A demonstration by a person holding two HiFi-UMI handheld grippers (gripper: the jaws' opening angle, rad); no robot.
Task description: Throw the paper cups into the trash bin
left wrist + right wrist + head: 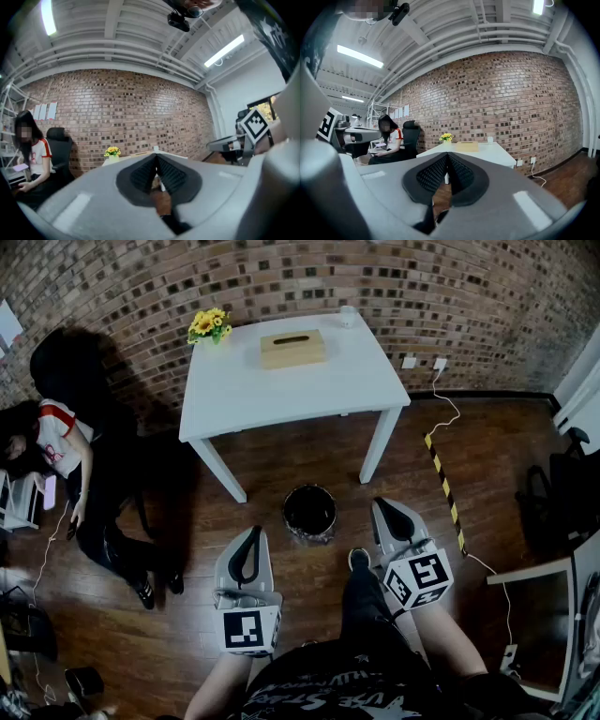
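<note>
One paper cup [348, 315] shows, standing upright near the back right corner of the single white table [281, 390] in the upper middle of the head view, well apart from both grippers. On the same table are one wooden tissue box [292, 348] near the back middle and one pot of yellow flowers [208, 326] at the back left corner. One dark, round trash bin [309, 513] stands on the wooden floor just in front of the table, at the frame's centre, between the two grippers.

The left gripper [255, 532], lower centre-left, has its jaws closed tip to tip with nothing between them. The right gripper [386, 505], lower centre-right, is likewise closed and empty.

One seated person [66, 460] is at the left edge, and one yellow-and-black strip [443, 488] lies on the floor at the right.
</note>
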